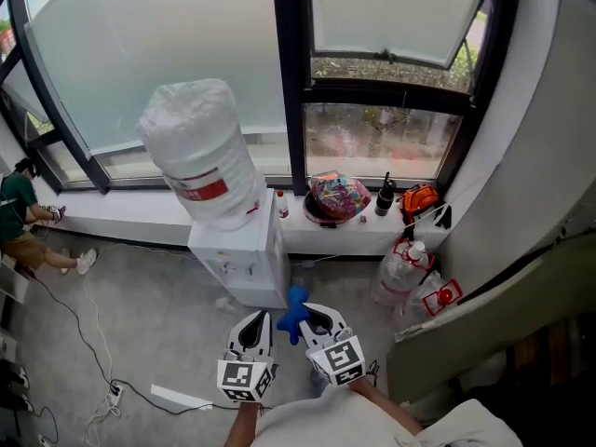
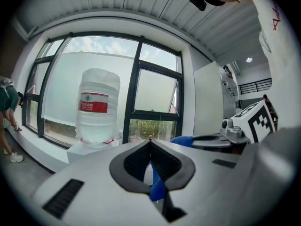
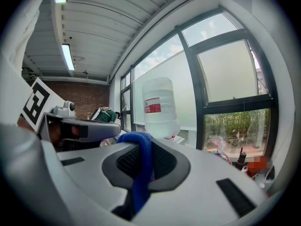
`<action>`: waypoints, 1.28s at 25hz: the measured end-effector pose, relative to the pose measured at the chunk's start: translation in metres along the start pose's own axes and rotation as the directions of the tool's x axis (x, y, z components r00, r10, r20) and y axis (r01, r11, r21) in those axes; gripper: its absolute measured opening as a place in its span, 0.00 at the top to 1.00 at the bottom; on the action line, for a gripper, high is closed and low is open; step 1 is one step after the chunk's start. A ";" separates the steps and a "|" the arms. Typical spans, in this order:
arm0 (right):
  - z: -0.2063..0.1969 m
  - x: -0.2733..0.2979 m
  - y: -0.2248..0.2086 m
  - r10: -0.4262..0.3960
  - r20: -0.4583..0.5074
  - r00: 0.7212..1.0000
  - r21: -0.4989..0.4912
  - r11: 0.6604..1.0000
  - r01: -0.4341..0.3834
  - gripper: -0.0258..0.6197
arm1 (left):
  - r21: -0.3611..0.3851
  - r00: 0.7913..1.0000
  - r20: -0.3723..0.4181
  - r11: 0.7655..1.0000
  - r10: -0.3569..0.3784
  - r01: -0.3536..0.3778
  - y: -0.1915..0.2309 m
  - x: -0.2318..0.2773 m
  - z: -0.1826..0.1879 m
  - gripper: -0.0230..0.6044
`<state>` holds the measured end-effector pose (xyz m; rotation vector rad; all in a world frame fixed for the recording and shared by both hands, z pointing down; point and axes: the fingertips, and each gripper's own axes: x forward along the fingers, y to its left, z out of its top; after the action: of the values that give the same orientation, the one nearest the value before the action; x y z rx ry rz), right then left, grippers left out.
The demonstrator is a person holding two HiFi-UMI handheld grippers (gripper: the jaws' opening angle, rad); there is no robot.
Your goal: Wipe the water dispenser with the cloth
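Note:
The white water dispenser (image 1: 240,261) stands against the window sill with a big wrapped bottle (image 1: 200,152) on top, just ahead of both grippers. In the left gripper view the bottle (image 2: 98,105) is at left; in the right gripper view the bottle (image 3: 159,107) is straight ahead. My right gripper (image 1: 312,311) (image 3: 143,142) is shut on a blue cloth (image 1: 296,313) (image 3: 141,173), which drapes over its tips. Beside it my left gripper (image 1: 258,317) (image 2: 150,139) has its jaws together, with a strip of the blue cloth (image 2: 156,187) showing in their gap.
A person in a green shirt (image 1: 19,217) sits at far left. Cables (image 1: 93,343) and a power strip (image 1: 182,399) lie on the floor. On the sill are a colourful bundle (image 1: 337,196) and a dark bottle (image 1: 384,196). Plastic bottles (image 1: 405,268) stand at right.

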<state>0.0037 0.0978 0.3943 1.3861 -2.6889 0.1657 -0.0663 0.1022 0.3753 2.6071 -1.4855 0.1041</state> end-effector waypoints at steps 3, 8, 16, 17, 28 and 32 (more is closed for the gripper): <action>-0.008 -0.032 0.031 -0.011 0.009 1.000 -0.001 1.000 0.011 0.91 | 0.008 1.000 -0.007 1.000 -0.006 0.006 -0.010 -0.042 -0.012 0.94; -0.024 -0.088 0.077 -0.028 0.000 1.000 -0.001 1.000 0.028 0.91 | -0.024 1.000 -0.025 1.000 -0.018 0.018 -0.040 -0.103 -0.033 0.95; -0.037 -0.138 0.120 -0.051 0.011 0.999 -0.032 0.998 0.051 0.91 | -0.029 0.999 -0.013 0.998 -0.049 0.049 -0.076 -0.155 -0.050 0.95; -0.037 -0.142 0.124 -0.051 0.010 0.999 -0.034 0.998 0.051 0.91 | -0.029 0.999 -0.011 0.998 -0.048 0.048 -0.078 -0.161 -0.051 0.94; -0.031 -0.154 0.145 -0.041 0.030 0.999 -0.045 0.998 0.043 0.91 | -0.021 0.999 0.010 0.999 -0.038 0.038 -0.081 -0.186 -0.047 0.95; -0.025 -0.151 0.142 -0.041 0.040 0.998 -0.050 0.998 0.043 0.91 | -0.017 0.999 0.017 0.999 -0.038 0.039 -0.082 -0.183 -0.043 0.94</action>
<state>-0.0233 0.3047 0.3896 1.4446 -2.6728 0.0664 -0.0889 0.3056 0.3868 2.6278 -1.4342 0.0646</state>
